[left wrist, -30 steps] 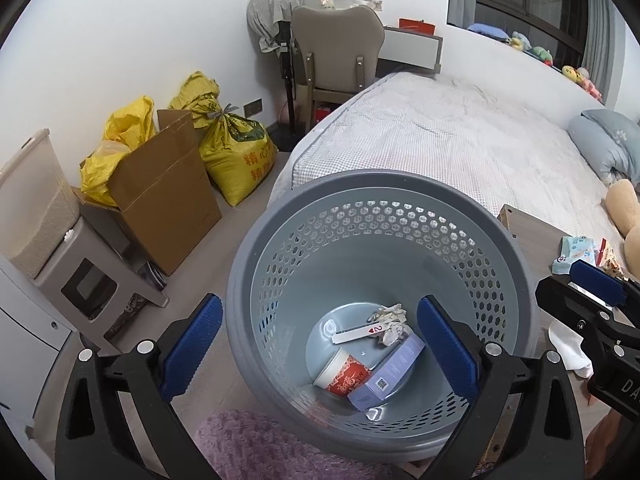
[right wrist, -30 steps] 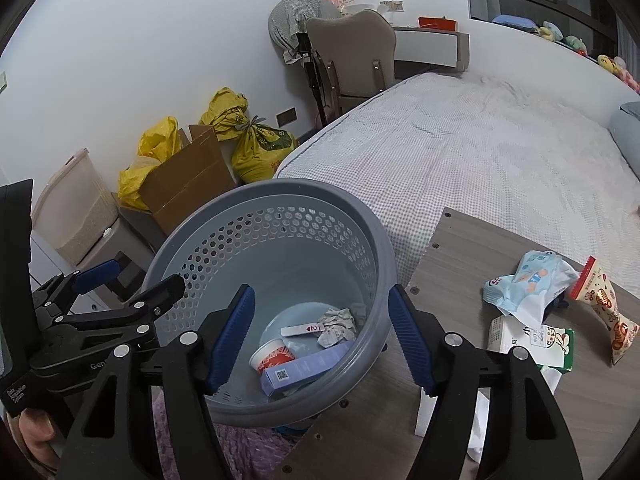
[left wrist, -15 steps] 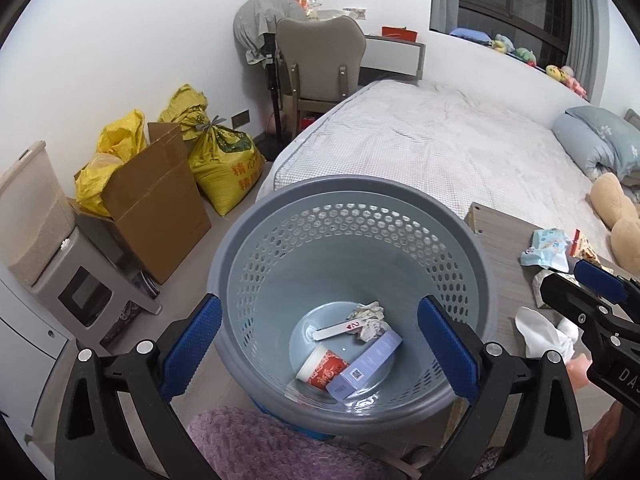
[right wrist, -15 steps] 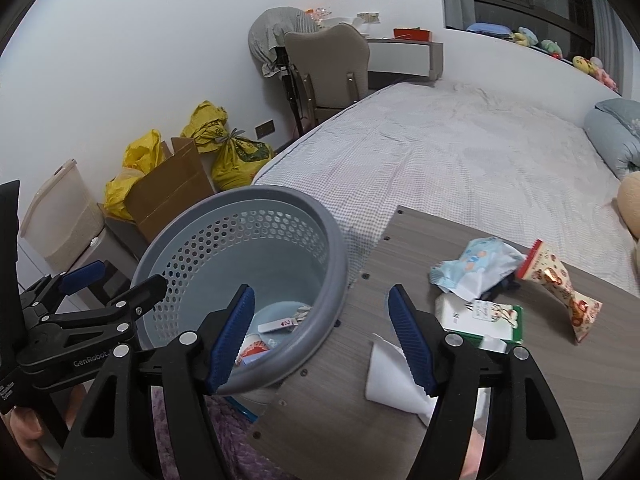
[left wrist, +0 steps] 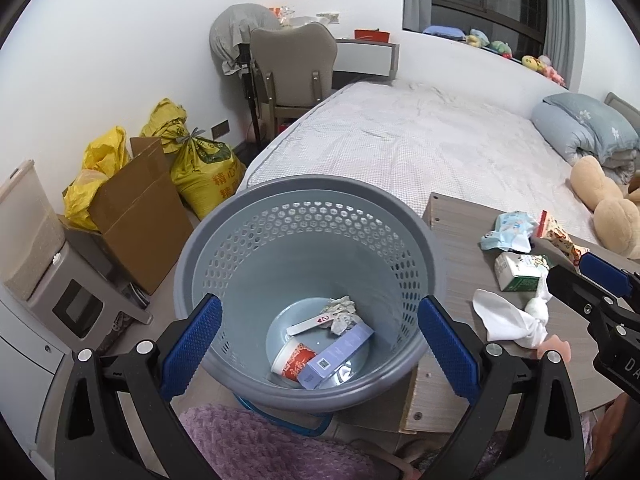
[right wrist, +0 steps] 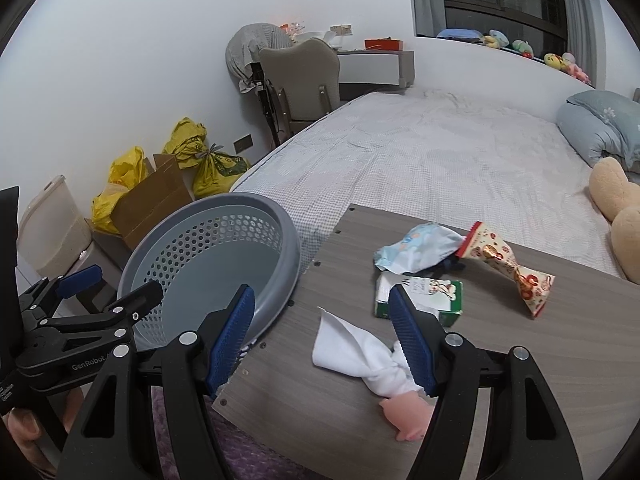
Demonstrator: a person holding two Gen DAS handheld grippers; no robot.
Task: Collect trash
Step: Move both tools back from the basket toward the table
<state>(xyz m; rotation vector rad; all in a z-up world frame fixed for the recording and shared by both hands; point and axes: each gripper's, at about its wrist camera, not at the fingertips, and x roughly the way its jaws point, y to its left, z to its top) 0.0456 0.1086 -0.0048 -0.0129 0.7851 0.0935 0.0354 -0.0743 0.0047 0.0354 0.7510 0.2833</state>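
A grey perforated trash basket [left wrist: 308,208] stands beside the wooden table; it also shows in the right wrist view [right wrist: 216,216]. Inside lie a paper cup [left wrist: 294,362], a purple box [left wrist: 340,350] and a crumpled paper [left wrist: 340,312]. My left gripper [left wrist: 316,352] is open, its fingers on either side of the basket. My right gripper [right wrist: 322,336] is open and empty above a twisted white tissue [right wrist: 360,352] on the table [right wrist: 560,360]. A green-white carton [right wrist: 420,300], a light blue packet [right wrist: 416,252] and a red snack wrapper [right wrist: 504,264] lie further back.
A pink toy [right wrist: 408,416] lies at the tissue's near end. The bed [right wrist: 440,160] is behind the table, with plush toys [right wrist: 616,216] at right. A cardboard box [left wrist: 136,208], yellow bags [left wrist: 204,168] and a chair [left wrist: 296,68] stand along the wall.
My right gripper has swung right, from over the basket to over the table and the white tissue. The left gripper view has pulled back slightly; the basket keeps its contents.
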